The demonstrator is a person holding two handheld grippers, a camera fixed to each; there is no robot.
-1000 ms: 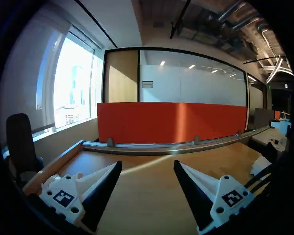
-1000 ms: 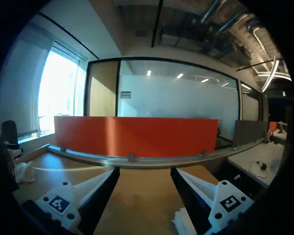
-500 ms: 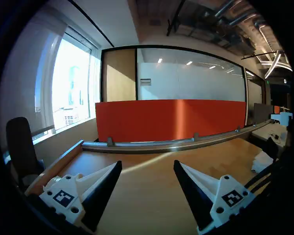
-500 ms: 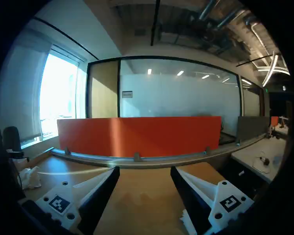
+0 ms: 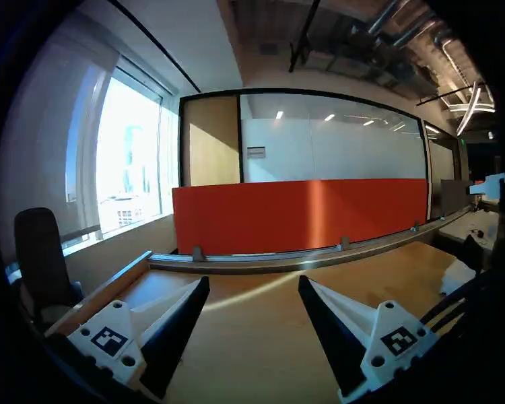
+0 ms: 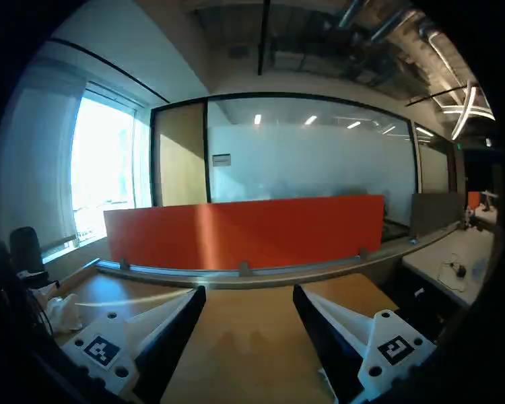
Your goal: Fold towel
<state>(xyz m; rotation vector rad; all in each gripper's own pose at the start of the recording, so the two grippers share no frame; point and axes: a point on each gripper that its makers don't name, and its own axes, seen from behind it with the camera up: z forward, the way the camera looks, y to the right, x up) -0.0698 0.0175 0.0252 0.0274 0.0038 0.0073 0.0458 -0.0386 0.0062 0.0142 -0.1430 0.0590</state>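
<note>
Now: left hand-held gripper point(image 5: 251, 279), right hand-held gripper point(image 6: 248, 289) both released, empty. White towel point(image 6: 62, 311) left of right one; I judge it soft, limp; pinch corner.

Left gripper view riding low over the wooden desk point(image 5: 259, 337), facing level along the left gripper point(image 5: 252, 279), fingers spread, orange divider point(image 5: 299, 212) well ahead, right gripper view equally low behind the right gripper point(image 6: 248, 288), both sharing desk, divider, glass wall point(image 5: 333, 151), window point(image 5: 128, 161) far left
</note>
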